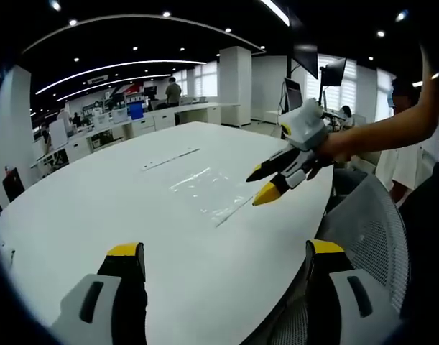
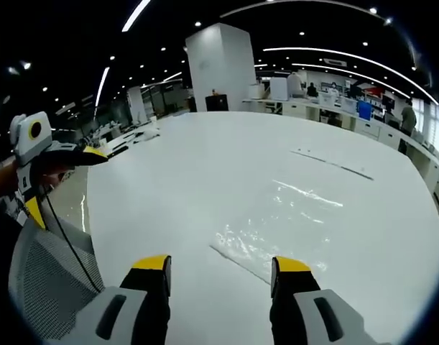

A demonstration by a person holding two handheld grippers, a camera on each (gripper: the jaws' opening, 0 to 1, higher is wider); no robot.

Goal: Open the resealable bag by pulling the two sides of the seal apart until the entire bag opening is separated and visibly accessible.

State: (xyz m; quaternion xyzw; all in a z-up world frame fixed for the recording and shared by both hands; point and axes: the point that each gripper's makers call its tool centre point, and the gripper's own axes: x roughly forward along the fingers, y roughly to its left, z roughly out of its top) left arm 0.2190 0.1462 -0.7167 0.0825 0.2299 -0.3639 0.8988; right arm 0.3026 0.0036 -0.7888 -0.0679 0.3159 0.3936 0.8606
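A clear resealable bag lies flat on the white table, hard to make out against it. My left gripper is open over the table's near edge, well short of the bag, with nothing between its jaws. My right gripper comes in from the right with its yellow tips just above the bag's right edge. In the right gripper view the bag lies just ahead of my open right gripper, its near corner by the right jaw. My left gripper is off the table at the far left.
A thin white strip lies on the table beyond the bag, also seen as the strip. A grey mesh chair stands at the table's edge, chair. A person's arm holds the right gripper. Office desks stand far behind.
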